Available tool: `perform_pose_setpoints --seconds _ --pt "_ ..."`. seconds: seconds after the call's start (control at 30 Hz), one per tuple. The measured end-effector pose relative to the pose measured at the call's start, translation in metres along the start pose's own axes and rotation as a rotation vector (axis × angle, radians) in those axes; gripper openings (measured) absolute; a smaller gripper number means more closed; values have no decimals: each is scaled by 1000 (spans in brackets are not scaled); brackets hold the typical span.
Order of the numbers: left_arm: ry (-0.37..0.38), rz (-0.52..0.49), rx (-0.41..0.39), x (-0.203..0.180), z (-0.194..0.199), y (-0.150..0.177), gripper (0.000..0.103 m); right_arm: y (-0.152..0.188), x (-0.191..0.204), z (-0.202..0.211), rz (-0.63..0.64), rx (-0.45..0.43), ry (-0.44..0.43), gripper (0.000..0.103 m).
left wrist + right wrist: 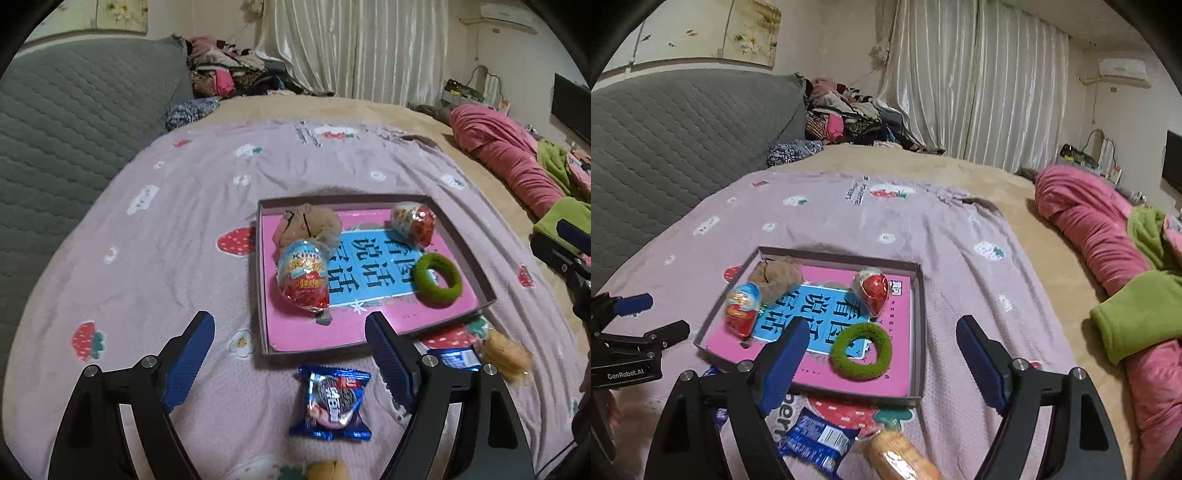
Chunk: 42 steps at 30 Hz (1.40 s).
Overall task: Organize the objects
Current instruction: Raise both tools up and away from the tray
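Observation:
A shallow tray (263,295) (919,332) with a pink floor lies on the bed. In it are a foil egg (303,277) (742,306), a second egg (413,223) (873,291), a green hair ring (437,278) (862,350) and a brown plush (306,225) (777,277). A blue cookie packet (334,402) lies on the cover in front of the tray. My left gripper (289,319) (668,314) hangs open above it, holding nothing. My right gripper (882,325) is open and empty above the tray's near edge.
Another blue packet (816,439) (456,358) and a wrapped bun (897,458) (506,354) lie on the lilac strawberry cover (166,258) by the tray's near side. A grey headboard (74,110) is at left. Pink and green bedding (1108,258) is piled at right.

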<state>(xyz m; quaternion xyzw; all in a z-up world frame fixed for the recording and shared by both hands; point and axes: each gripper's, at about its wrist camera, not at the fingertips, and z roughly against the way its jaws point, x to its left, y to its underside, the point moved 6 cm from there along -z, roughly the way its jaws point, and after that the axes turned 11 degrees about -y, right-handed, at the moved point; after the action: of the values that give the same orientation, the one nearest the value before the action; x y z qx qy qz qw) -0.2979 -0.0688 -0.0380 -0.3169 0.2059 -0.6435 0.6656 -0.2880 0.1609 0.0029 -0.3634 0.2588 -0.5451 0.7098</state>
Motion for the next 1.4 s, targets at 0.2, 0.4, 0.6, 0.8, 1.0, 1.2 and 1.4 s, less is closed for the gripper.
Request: perform_pose_setpoints --seconds 0.2,0.4,0.6,0.8,1.0,1.2,1.4 --pt "-7 7 -49 10 51 -8 85 -12 13 40 33 -32 16 86" --pt "-28 -7 -91 17 97 -13 87 -19 27 73 52 -47 13 87" --pt "-27 -10 -125 20 136 -14 90 -25 38 110 71 -80 12 87" --pt "-29 -15 -153 20 166 -11 90 -29 41 144 86 -114 26 89" --pt "-28 -19 -170 17 189 -4 90 -26 42 170 94 -131 40 90" --pt "-21 -16 -180 12 209 9 91 -20 45 188 102 -142 42 92" --pt "-28 -13 -185 10 224 24 101 -9 49 203 102 -146 34 92"
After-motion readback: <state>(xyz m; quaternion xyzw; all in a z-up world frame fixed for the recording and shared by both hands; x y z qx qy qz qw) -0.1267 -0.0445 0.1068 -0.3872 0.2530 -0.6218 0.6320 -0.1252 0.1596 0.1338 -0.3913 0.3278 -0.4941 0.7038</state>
